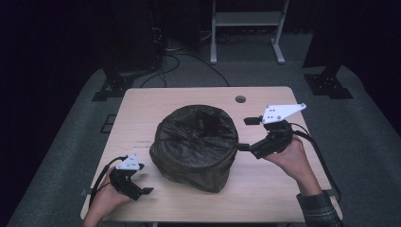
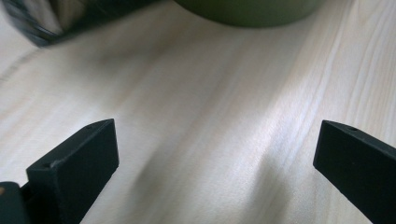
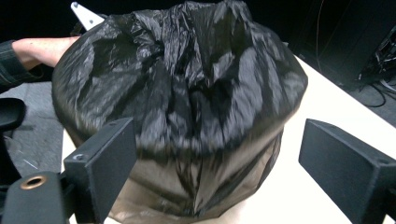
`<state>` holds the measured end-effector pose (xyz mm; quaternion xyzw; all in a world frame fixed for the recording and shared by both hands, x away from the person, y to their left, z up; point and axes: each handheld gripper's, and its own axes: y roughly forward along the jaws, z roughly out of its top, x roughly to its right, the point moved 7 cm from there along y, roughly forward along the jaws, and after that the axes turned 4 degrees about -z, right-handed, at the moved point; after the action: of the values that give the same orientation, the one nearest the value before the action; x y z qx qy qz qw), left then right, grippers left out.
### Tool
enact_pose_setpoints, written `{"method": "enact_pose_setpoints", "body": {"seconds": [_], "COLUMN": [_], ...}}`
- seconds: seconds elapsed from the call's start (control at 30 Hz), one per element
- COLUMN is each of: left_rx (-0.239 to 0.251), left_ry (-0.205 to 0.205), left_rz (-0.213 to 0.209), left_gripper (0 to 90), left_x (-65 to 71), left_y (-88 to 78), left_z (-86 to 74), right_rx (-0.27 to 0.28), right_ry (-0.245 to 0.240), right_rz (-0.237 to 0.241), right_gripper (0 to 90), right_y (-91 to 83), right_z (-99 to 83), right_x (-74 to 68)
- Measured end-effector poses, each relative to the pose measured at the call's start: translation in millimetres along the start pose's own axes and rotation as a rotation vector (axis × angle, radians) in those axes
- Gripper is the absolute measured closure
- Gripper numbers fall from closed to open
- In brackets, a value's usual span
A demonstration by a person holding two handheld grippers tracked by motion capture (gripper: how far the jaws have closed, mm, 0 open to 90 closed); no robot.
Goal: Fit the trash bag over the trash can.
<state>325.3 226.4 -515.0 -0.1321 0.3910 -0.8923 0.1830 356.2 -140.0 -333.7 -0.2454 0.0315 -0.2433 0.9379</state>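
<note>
Standing near the middle of the light wooden table (image 1: 142, 106), a round bin (image 2: 247, 11) is seen wrapped in a black plastic bag (image 1: 196, 144), whose crinkled film is draped over the rim and sags into the opening. The left gripper (image 1: 142, 182) is held low over the table's near left corner, just beside the bag but apart from it; its jaws are spread wide with bare tabletop between them. The right gripper (image 1: 248, 134) is held at the bag's right side, pointed toward it, jaws wide apart and closed on nothing; whether a jaw tip brushes the film cannot be told. A grey three-cornered plate (image 1: 281, 112) is carried on its top.
</note>
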Motion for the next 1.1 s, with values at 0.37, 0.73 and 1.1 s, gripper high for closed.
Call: {"method": "enact_pose_setpoints", "body": {"seconds": [0.37, 0.73, 1.1], "left_rx": [-0.018, 0.063, 0.063], "left_ry": [0.078, 0.091, 0.096], "left_rz": [-0.001, -0.017, -0.021], "left_gripper": [0.0, 0.0, 0.0], "left_x": [4.9, 5.6, 6.2], "left_y": [18.6, 22.0, 22.6], "left_z": [-1.9, -2.0, -1.5], "right_rx": [-0.062, -0.182, -0.385], "right_ry": [-0.078, -0.116, -0.188], "right_rz": [0.051, 0.082, 0.093], "right_gripper": [9.9, 10.3, 11.5], "right_y": [39.2, 85.6, 115.6], "right_z": [34.4, 38.9, 23.8], "right_x": [-7.6, -11.8, -22.5]}}
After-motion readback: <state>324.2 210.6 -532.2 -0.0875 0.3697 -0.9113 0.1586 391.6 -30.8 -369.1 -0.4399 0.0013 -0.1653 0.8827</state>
